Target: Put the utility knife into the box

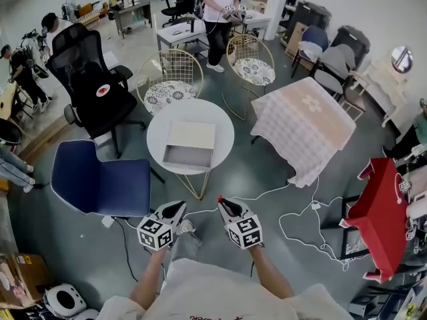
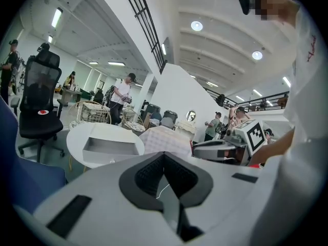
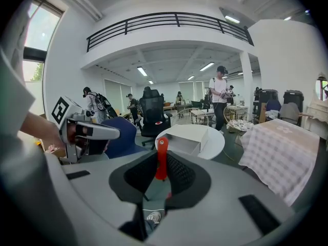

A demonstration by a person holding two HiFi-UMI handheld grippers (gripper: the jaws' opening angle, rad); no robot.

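Fingers [image 3: 139, 174] of the right gripper [image 1: 224, 205] clamp the upright utility knife [image 3: 161, 158]; left gripper [image 2: 164, 160] fingers touch.

Well apart from the box [image 1: 190, 145], on its near side, the utility knife [image 3: 161, 150] shows only a red end poking from the right tool [image 3: 162, 170]. The rest is buried between the jaws, blade not discernible. From overhead it is a mere red speck.
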